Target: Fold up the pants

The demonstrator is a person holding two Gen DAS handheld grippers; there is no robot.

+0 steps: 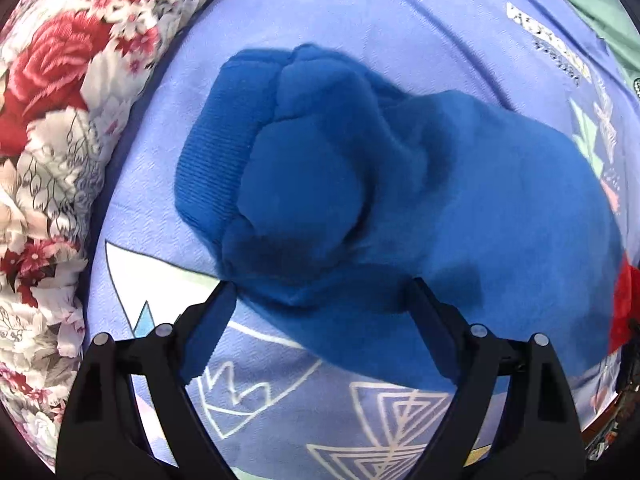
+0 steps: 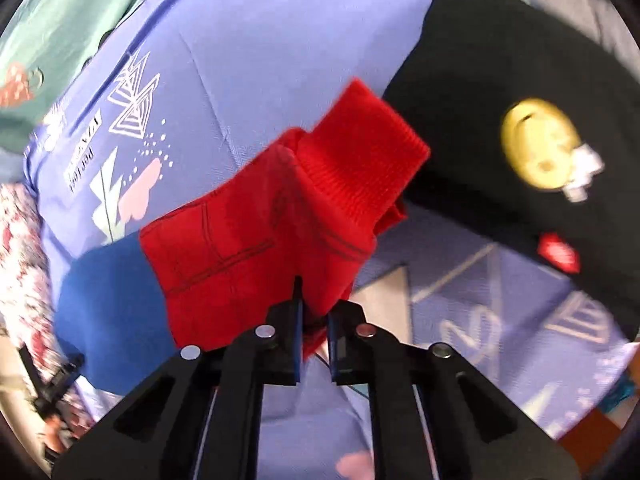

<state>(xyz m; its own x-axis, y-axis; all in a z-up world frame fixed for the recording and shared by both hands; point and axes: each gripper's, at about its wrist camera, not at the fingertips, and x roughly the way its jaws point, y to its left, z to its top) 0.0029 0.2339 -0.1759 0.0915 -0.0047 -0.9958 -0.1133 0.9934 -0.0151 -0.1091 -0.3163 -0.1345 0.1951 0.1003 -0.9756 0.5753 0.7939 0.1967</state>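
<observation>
The pants are two-coloured: one blue leg [image 1: 460, 216] with a ribbed cuff [image 1: 216, 152] lies bunched on the lilac patterned sheet [image 1: 360, 40], and a red leg [image 2: 248, 248] with a ribbed red cuff [image 2: 360, 160]. My left gripper [image 1: 320, 292] is open, its fingers on either side of the near edge of the bunched blue fabric. My right gripper [image 2: 314, 312] is shut on the red fabric and holds it lifted off the sheet. The blue leg also shows in the right wrist view [image 2: 112, 312], joined to the red part. A bit of red [image 1: 624, 304] shows at the left wrist view's right edge.
A floral red and white quilt [image 1: 48, 140] lies along the left. A black garment with a yellow print [image 2: 520, 100] lies to the right of the red leg. A green cloth [image 2: 60, 32] is at the far edge of the sheet.
</observation>
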